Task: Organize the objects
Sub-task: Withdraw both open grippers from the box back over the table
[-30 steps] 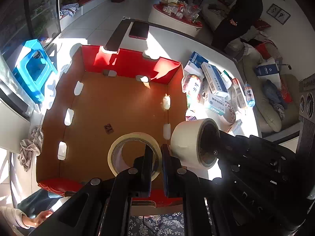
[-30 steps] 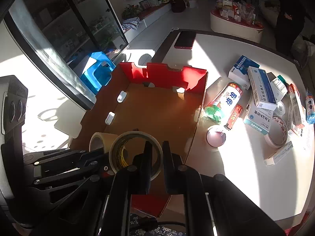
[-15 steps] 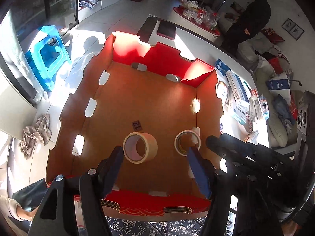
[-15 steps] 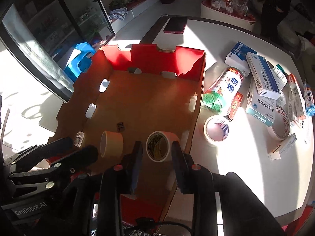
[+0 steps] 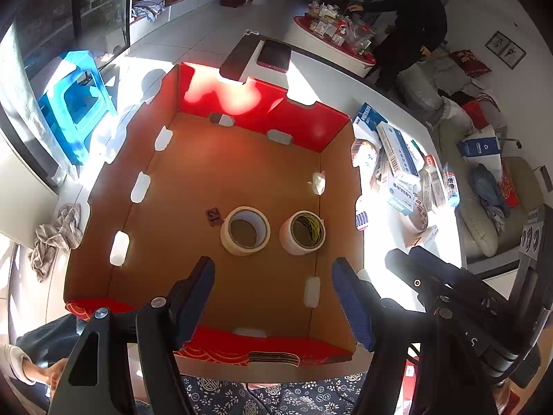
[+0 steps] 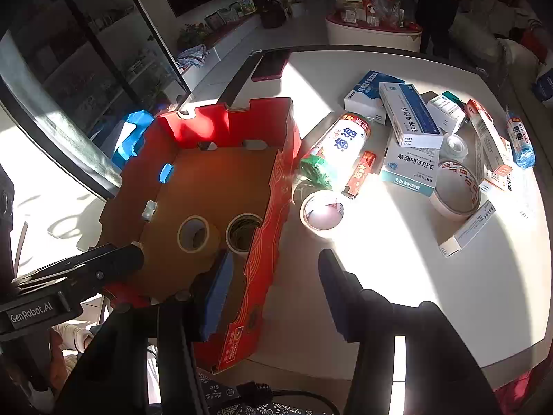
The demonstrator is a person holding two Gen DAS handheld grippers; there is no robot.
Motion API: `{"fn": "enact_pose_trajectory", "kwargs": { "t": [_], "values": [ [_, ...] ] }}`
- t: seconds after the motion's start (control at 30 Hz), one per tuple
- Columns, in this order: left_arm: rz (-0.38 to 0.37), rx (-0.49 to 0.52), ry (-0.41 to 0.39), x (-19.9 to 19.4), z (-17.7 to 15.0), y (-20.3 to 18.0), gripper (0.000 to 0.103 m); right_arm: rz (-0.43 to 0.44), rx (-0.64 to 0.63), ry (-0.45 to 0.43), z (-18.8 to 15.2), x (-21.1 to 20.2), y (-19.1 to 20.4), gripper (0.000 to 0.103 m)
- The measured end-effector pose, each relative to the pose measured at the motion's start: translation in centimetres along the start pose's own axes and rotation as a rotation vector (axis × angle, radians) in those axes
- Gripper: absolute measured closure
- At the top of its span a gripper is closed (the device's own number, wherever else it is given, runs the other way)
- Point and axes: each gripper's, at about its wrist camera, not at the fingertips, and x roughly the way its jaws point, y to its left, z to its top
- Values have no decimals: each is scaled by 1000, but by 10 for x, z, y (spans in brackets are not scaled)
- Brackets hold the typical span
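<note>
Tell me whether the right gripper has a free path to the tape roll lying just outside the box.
Probably yes: the right gripper, jaws opening and empty, hangs near the tape roll, with bare table between them.

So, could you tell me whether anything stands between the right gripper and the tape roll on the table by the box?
Nothing visible does: bare table lies between the right gripper and that tape roll. The box wall stands beside it.
</note>
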Motion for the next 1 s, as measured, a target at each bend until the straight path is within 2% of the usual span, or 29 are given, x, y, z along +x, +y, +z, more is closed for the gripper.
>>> {"fn": "enact_pose_trajectory", "kwargs": {
  "t": [0.17, 0.33, 0.57, 0.77, 0.9, 1.0],
  "values": [
    [-36, 100, 11, -1, -6, -47, 27, -67, 103, -24, -21, -13, -60, 46],
    [-63, 190, 33, 5, -13, -96, 25, -110, 248, -13, -46, -17, -129, 45],
    [-74, 250, 102, 33, -28, -142, 24, -126, 436, -5, -77, -21, -204, 42],
    [-25, 240, 133, 67, -18, -170, 24, -89, 517, 5, -85, -19, -231, 39],
    [-41, 168, 232, 100, -3, -178, 24, -67, 538, 5, -86, -20, -240, 38],
    [-32, 130, 263, 117, 2, -179, 24, -55, 535, 9, -82, -19, -244, 35]
  ]
}}
